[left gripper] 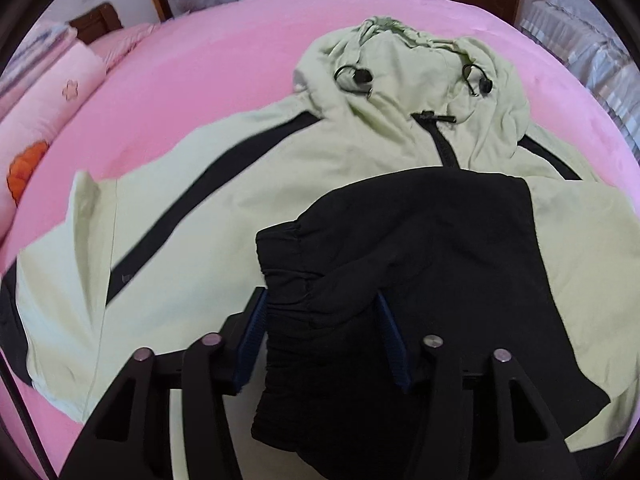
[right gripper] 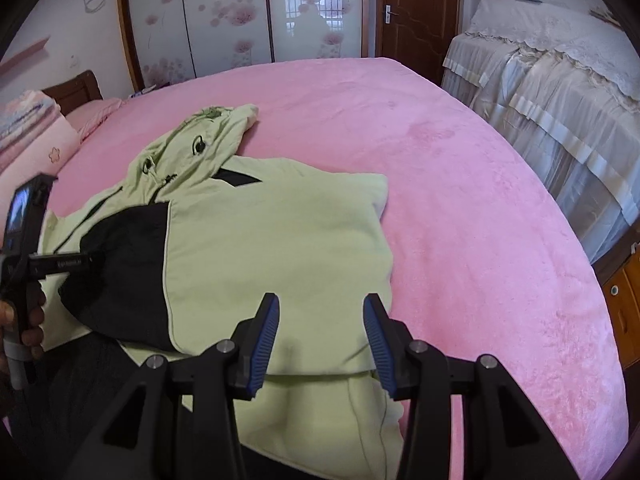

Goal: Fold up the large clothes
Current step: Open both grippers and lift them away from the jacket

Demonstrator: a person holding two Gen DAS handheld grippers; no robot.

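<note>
A pale green hooded jacket [left gripper: 240, 200] with black stripes is lying spread out on the pink bed cover [left gripper: 220, 60], its hood [left gripper: 400, 52] pointing toward the far wall. The black sleeve end [left gripper: 400, 260] is lying folded over the front of the jacket. The left gripper [left gripper: 324, 344] is holding its gathered cuff [left gripper: 288, 280], the cloth bunching between the two fingers. The right gripper [right gripper: 320, 344] is hovering over the jacket's near right edge, its fingers spread apart and holding nothing. A covered sofa [right gripper: 560, 100] is standing beside the bed.
</note>
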